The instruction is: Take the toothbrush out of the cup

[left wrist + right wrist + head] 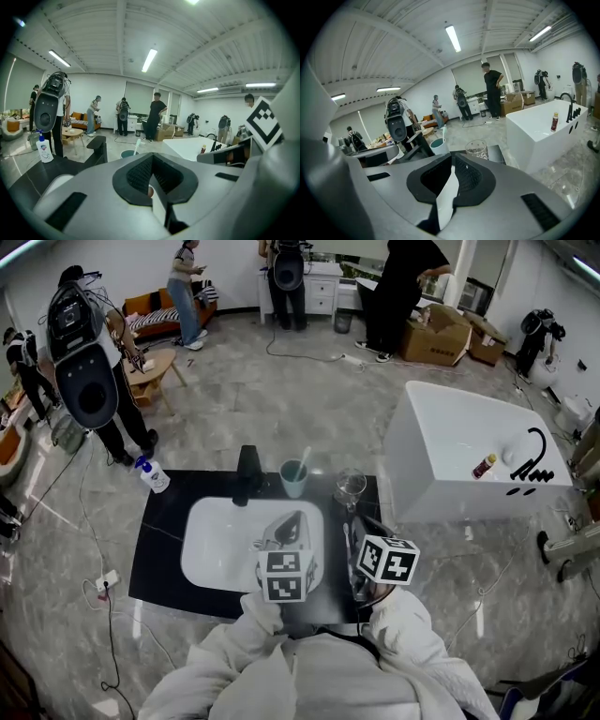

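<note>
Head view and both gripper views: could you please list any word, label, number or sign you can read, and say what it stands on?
No text can be read in any view.
Clear spray bottle with a blue trigger: label too small to read.
Small reddish-brown bottle on the white bathtub: label blurred.
White cubes: black square marker patterns only, no letters or numbers.
</note>
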Available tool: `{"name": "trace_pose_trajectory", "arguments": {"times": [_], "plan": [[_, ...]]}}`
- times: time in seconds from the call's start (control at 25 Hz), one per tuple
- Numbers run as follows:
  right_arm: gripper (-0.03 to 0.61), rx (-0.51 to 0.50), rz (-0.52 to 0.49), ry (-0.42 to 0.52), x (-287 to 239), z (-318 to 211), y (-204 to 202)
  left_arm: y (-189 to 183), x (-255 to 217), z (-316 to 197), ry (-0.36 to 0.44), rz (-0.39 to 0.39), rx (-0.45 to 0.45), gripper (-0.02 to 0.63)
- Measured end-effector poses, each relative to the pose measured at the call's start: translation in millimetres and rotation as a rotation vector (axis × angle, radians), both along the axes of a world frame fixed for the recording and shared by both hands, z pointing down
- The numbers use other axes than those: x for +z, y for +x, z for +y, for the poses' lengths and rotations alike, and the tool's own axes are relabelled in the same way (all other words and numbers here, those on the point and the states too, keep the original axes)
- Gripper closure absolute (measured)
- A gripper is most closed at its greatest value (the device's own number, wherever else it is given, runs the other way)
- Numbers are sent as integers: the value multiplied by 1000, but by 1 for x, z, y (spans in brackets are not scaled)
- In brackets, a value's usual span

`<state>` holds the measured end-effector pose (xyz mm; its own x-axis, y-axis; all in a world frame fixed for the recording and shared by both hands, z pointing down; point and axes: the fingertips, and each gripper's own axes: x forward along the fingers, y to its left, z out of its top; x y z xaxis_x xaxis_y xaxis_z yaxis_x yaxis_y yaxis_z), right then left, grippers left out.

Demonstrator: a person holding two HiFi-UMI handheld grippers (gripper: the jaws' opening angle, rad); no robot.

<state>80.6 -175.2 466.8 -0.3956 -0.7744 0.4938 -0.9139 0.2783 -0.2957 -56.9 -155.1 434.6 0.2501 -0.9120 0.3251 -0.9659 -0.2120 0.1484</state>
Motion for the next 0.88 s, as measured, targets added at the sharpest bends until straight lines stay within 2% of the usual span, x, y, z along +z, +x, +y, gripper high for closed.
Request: {"name": "trace_pose_trajectory", "arguments": {"times": [0.4,0.88], "plan": [[540,-11,2,-4,-1,-5,-3,-5,9,-2,-37,8,-15,617],[540,-54,-11,-15,-3,-4,-17,-16,4,3,-33,2,-60,617]]}}
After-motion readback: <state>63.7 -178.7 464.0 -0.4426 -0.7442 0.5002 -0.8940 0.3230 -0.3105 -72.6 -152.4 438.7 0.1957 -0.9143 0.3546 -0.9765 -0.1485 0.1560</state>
